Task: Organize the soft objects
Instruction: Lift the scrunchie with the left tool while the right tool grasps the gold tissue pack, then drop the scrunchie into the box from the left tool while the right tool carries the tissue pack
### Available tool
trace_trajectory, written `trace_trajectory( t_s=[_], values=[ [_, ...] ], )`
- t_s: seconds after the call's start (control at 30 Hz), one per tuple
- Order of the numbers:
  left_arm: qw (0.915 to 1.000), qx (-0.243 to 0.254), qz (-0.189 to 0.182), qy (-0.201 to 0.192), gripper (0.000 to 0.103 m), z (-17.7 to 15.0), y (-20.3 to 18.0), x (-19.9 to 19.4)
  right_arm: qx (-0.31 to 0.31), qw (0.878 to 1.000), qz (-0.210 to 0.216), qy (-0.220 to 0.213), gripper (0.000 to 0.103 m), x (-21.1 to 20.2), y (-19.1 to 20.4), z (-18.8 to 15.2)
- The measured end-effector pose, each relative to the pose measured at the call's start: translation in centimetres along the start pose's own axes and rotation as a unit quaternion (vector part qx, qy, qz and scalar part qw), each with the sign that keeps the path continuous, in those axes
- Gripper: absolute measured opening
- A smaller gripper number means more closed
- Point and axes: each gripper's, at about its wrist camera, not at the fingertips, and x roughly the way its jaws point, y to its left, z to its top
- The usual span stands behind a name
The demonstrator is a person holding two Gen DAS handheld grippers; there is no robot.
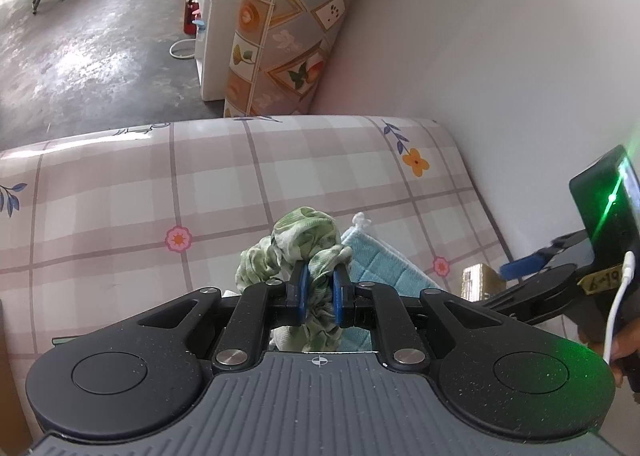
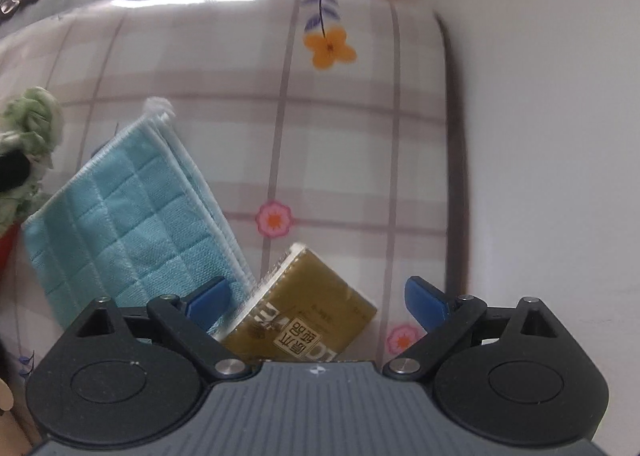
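L wrist view:
L gripper (image 1: pixel 319 296): narrow, blue pads pinched on green floral cloth (image 1: pixel 308 252); cloth bunched, spills above and below the pads, lower centre of frame.
Blue towel (image 1: pixel 376 268): folded, just behind and right of the green cloth, lying on the bed (image 1: pixel 120 192) (plaid cover w/ flowers).
R gripper (image 1: pixel 528 266): enters from right edge, low, one blue pad showing; opening can't be judged from here.
Packet (image 1: pixel 478 280): tan, just left of that pad.

R wrist view:
R gripper (image 2: pixel 318 302): wide open, nothing between pads.
Tissue packet (image 2: pixel 312 316): olive-gold, printed, bottom centre, sits in the gap between the two pads, apart from both; long axis runs lower left to upper right.
Blue towel (image 2: pixel 132 216): left of centre, long edge diagonal, lower edge touching or just beside packet, can't tell which.
Green cloth (image 2: pixel 28 136): far left edge, held up by L.

Key relation: packet dead ahead of R gripper, skewed to the jaw line; R is the nearer hand. Judgement: rotate a bit before closing, else the corner catches and nudges the towel.
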Motion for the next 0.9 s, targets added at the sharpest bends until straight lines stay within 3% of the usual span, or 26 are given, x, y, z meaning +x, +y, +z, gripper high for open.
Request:
trace_trajectory(
  t_s=[0.07,0.13,0.23,0.3,0.4,0.53,0.57,0.63,0.9],
  values=[
    [1.0,0.0,0.002,-0.001,0.011,0.0,0.0,-0.1,-0.007,1.0,0.017,0.002,0.087,0.0,0.4,-0.1],
    [1.0,-0.001,0.004,-0.001,0.011,0.0,0.0,-0.1,-0.021,0.999,0.025,-0.01,0.074,-0.6,1.1,-0.4],
    [1.0,-0.001,0.005,-0.002,0.011,-0.1,0.1,-0.2,-0.047,0.996,0.056,-0.041,0.074,-2.1,2.5,-1.3],
    [1.0,-0.001,0.007,-0.001,0.011,-0.2,0.1,-0.2,-0.059,0.996,0.047,-0.051,0.075,-2.5,3.2,-1.8],
    [1.0,0.0,0.01,-0.001,0.011,-0.2,0.1,-0.3,-0.047,0.997,0.021,-0.049,0.079,-2.1,3.3,-2.4],
    [0.9999,0.002,0.012,-0.003,0.011,-0.2,0.0,-0.4,-0.021,0.999,0.035,-0.032,0.079,-1.7,2.2,-2.3],
    [0.9999,0.003,0.014,-0.004,0.011,-0.2,-0.1,-0.4,-0.018,0.998,0.042,-0.031,0.078,-1.6,2.1,-2.5],
    [0.9999,0.003,0.015,-0.006,0.011,-0.2,-0.1,-0.6,-0.015,0.998,0.057,-0.034,0.057,-1.3,2.1,-2.5],
    [0.9992,0.015,0.017,-0.034,0.011,-0.8,-1.1,-3.9,-0.025,0.99,0.046,-0.13,0.056,-6.4,2.5,-5.9]
  ],
)
